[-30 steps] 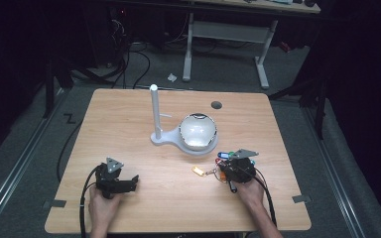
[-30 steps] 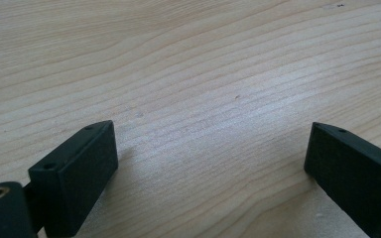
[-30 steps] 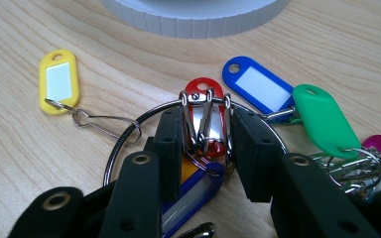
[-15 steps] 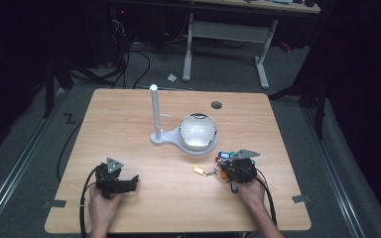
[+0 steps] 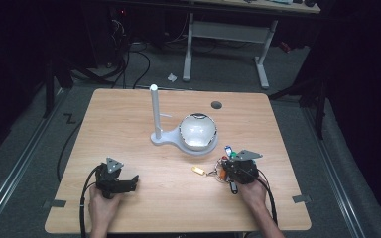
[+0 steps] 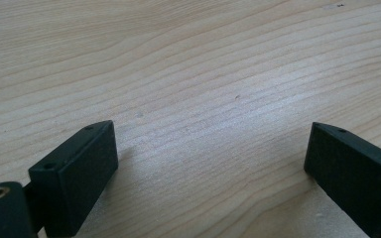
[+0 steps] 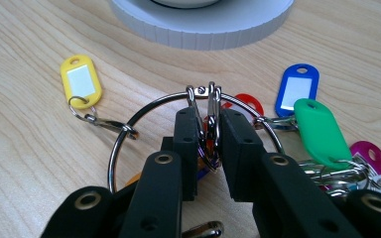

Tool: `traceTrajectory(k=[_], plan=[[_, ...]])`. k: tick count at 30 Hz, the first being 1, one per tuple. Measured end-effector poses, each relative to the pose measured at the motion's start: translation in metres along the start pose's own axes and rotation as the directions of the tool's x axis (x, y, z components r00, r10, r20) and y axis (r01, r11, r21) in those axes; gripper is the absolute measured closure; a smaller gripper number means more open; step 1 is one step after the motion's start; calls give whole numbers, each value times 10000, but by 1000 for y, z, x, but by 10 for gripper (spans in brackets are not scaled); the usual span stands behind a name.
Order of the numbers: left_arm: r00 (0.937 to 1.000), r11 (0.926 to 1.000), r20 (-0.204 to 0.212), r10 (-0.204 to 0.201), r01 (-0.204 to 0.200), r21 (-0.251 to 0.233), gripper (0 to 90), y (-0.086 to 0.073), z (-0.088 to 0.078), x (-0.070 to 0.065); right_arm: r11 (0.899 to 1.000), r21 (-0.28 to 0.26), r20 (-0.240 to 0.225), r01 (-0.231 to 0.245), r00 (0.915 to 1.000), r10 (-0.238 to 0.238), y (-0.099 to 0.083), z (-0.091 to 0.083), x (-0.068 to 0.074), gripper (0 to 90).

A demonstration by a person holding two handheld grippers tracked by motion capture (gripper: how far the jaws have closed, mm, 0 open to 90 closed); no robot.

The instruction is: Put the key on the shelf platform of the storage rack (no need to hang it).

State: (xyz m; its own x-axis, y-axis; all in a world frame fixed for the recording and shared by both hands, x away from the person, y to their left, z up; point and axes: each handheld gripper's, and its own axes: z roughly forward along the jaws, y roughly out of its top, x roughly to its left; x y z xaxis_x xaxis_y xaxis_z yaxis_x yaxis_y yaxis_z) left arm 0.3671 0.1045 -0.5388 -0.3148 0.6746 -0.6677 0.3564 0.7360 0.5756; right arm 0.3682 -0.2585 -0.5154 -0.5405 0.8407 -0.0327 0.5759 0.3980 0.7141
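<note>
**Right gripper pinches the clasp of the key ring**

The right gripper [image 7: 209, 131] has just been closing, and its jaws now stand narrow with the metal clasp [image 7: 209, 99] of the key ring [image 7: 129, 126] between them; the pads appear to press on it, though the contact itself is partly hidden. The ring lies flat on the desk [image 5: 129, 124], curving off toward 9 o'clock of the gripper. A yellow tag [image 7: 81, 81] lies at 10 o'clock, a blue tag [image 7: 297, 89] and a green tag [image 7: 320, 131] at 2 o'clock. The white stand [image 5: 186, 134] is just beyond at 12 o'clock.

In the high view the tags are small blurs beside the right gripper [image 5: 230, 168]. The left gripper [image 6: 211, 163] rests with jaws wide over bare wood, well apart at 9 o'clock.
</note>
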Motion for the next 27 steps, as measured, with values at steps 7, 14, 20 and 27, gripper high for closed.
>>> traceTrajectory(k=[7, 14, 20, 27], plan=[[10000, 10000, 3, 1, -1, 6, 69, 0, 0, 0, 9991, -344, -197, -241, 9995, 234, 1, -10, -5, 790], [10000, 10000, -1, -10, 10, 7, 69, 0, 0, 0, 9967, -678, -342, -456, 9985, 433, 3, -25, -12, 791], [10000, 10000, -3, -4, 4, 6, 68, 0, 0, 0, 9919, -1102, -437, -637, 9973, 592, 6, -41, -19, 792], [10000, 10000, -2, 2, -2, -1, 69, 0, 0, 0, 9851, -1521, -556, -808, 9958, 731, 13, -60, -26, 792]])
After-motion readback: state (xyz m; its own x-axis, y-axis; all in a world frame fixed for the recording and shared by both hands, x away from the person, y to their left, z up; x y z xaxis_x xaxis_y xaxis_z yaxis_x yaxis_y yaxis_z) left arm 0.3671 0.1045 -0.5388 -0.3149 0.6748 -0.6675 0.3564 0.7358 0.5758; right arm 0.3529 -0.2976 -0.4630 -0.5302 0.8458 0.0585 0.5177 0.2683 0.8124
